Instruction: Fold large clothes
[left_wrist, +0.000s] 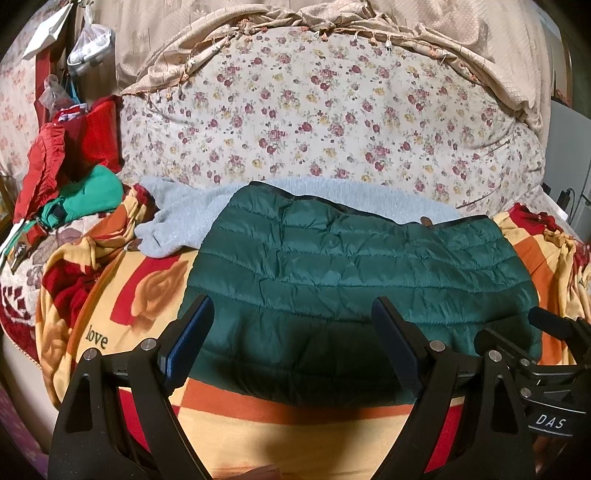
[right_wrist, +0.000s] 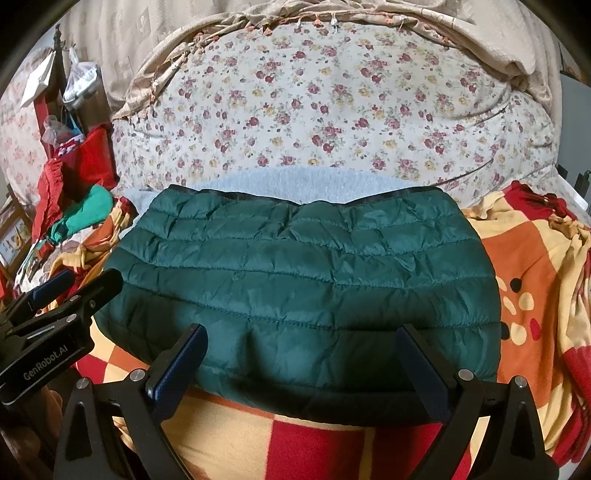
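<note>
While both grippers — left gripper (left_wrist: 291, 343), right gripper (right_wrist: 301, 363) — hang wide open and empty, the folded jacket (right_wrist: 295, 280) lies on the blanket (right_wrist: 535, 266) at 12 o'clock; slick padding may spring open.

My left gripper (left_wrist: 293, 343) is matte black plastic: two broad triangular arms, each tipped with a flat finger faced in a dark blue rubbery pad (left_wrist: 192, 332). A round silver screw head (left_wrist: 149, 344) sits at the base of each finger, with a second one further out on each arm. My right gripper (right_wrist: 301, 362) is built the same way, black arms, blue-faced fingers (right_wrist: 181, 363), silver screws. On its side, white letters read "DAS" in the left wrist view; the left one's body carries "GenRobot.AI" in the right wrist view.
</note>
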